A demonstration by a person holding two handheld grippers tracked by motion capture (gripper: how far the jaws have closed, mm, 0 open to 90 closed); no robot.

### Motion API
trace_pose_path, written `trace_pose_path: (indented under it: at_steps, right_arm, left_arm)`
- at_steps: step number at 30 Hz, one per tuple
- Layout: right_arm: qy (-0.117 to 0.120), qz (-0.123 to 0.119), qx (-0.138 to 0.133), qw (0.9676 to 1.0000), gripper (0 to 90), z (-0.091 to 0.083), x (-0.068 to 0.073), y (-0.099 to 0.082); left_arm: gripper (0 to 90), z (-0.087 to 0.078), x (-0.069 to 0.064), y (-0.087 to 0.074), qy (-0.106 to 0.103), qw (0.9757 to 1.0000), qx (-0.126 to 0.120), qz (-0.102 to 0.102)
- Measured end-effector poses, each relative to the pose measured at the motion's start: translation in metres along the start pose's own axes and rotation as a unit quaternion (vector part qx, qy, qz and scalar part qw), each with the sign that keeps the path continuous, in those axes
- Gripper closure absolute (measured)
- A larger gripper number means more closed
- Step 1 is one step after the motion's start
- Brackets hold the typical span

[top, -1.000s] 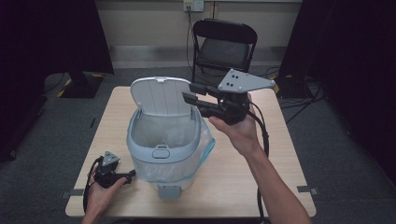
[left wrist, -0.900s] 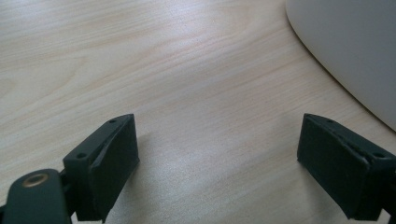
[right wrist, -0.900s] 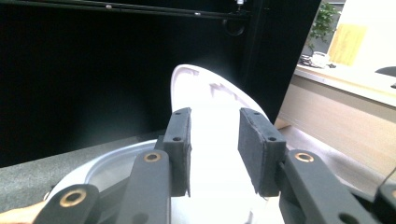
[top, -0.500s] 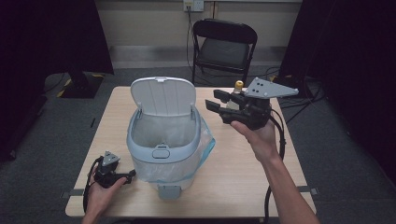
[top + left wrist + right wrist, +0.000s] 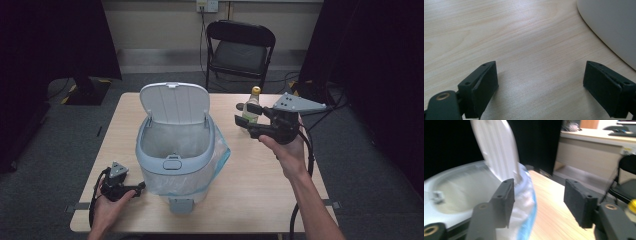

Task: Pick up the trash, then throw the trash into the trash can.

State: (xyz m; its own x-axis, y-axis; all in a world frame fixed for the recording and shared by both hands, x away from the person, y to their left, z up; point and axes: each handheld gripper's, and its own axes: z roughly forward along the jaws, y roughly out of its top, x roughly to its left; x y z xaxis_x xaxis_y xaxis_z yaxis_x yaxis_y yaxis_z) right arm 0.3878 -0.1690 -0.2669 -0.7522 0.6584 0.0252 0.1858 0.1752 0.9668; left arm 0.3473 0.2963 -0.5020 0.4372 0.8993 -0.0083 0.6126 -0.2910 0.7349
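Right gripper [image 5: 247, 119] held above table [image 5: 260, 175], jaws just opening, nothing between, just beside bottle [image 5: 251, 110] right of open-lidded bin [image 5: 175, 150]. Left gripper [image 5: 131, 187] resting on table beside bin, jaws apart, empty.

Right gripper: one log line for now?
right gripper: jaws just opening, nothing between | bottle: upright behind it | bin: lid up | left gripper: open
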Motion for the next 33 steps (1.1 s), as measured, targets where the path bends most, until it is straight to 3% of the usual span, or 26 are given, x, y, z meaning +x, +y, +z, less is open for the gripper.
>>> trace_pose_path:
  at_steps: [8,14,19,25,33]
  right_arm:
    - [-0.029,0.037,0.031,0.9984,32.5,0.011,-0.029,-0.037]
    - [-0.051,0.069,0.067,0.9941,26.4,0.024,-0.055,-0.065]
    - [-0.067,0.092,0.087,0.9897,20.5,0.036,-0.076,-0.082]
    - [-0.088,0.088,0.133,0.9832,16.3,0.061,-0.097,-0.102]
    - [-0.122,0.099,0.164,0.9739,16.4,0.083,-0.123,-0.126]
  left_arm:
    - [11.9,0.0,0.0,0.0,0.0,1.0,0.0,0.0]
    - [11.9,0.0,0.0,0.0,0.0,1.0,0.0,0.0]
    - [11.9,0.0,0.0,0.0,0.0,1.0,0.0,0.0]
    - [11.9,0.0,0.0,0.0,0.0,1.0,0.0,0.0]
    - [11.9,0.0,0.0,0.0,0.0,1.0,0.0,-0.001]
